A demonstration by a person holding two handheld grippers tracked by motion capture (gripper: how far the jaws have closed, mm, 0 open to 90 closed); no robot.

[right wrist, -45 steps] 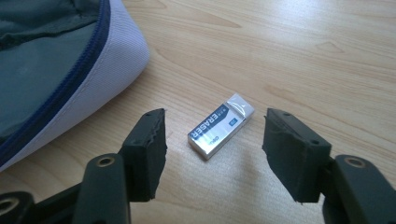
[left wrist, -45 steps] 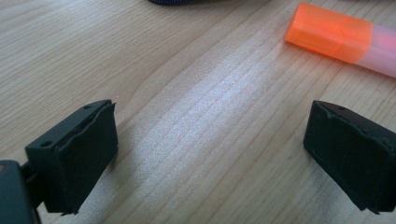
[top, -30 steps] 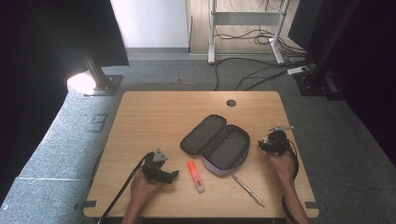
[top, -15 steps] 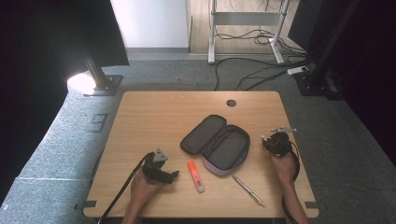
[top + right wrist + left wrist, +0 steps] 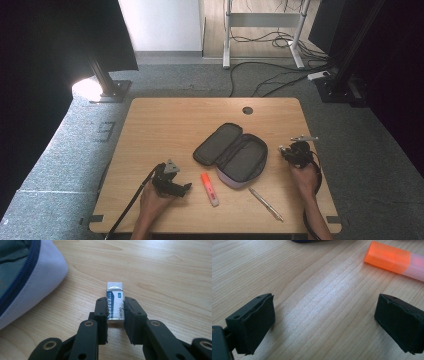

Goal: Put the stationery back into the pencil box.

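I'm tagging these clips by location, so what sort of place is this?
Probably an office or lab set up for recording: a wooden table on grey carpet, another desk's legs with trailing cables behind, and a floor lamp lighting the open pencil case.

Bare forearms, black two-jaw left gripper with grey three-cornered plate and trailing black cable, black right gripper, brass-ringed pivots, ribbed pads

Right tongs have just closed tight (pads gripping); left tongs gape wide.
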